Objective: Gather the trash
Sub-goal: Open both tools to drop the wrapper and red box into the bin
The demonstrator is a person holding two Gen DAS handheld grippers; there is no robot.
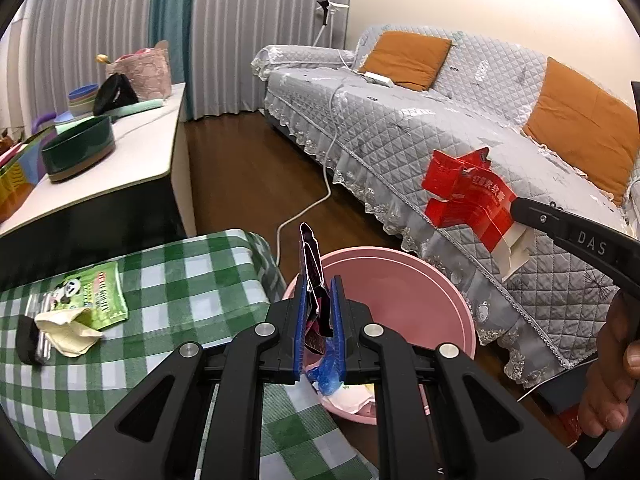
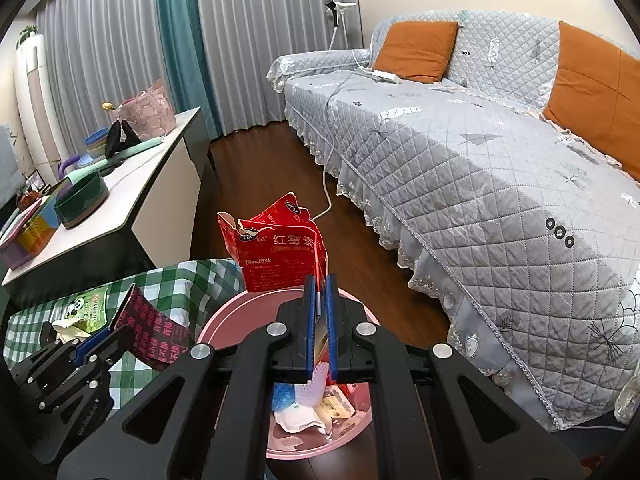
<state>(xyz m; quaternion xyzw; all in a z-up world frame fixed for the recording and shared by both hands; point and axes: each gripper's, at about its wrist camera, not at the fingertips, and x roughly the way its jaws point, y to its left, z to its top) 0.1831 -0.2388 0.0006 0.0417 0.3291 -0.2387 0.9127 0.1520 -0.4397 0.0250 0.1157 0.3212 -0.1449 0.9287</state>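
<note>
My left gripper [image 1: 320,292] is shut on a dark maroon wrapper [image 1: 312,264] with pink print, held at the near rim of the pink bin [image 1: 436,280]; the wrapper also shows in the right wrist view [image 2: 154,330]. My right gripper [image 2: 319,286] is shut on a torn red carton [image 2: 280,248] and holds it over the pink bin [image 2: 224,320]; the carton shows in the left wrist view [image 1: 468,200]. The bin holds several scraps [image 2: 304,408]. A green panda packet [image 1: 98,294] and crumpled cream paper [image 1: 68,330] lie on the green checked table [image 1: 180,280].
A grey quilted sofa [image 2: 480,160] with orange cushions runs along the right. A white cable [image 1: 316,200] trails across the dark wood floor. A white sideboard [image 1: 132,160] at left carries a dark green bowl [image 1: 78,152] and other items. A black object [image 1: 30,340] lies by the paper.
</note>
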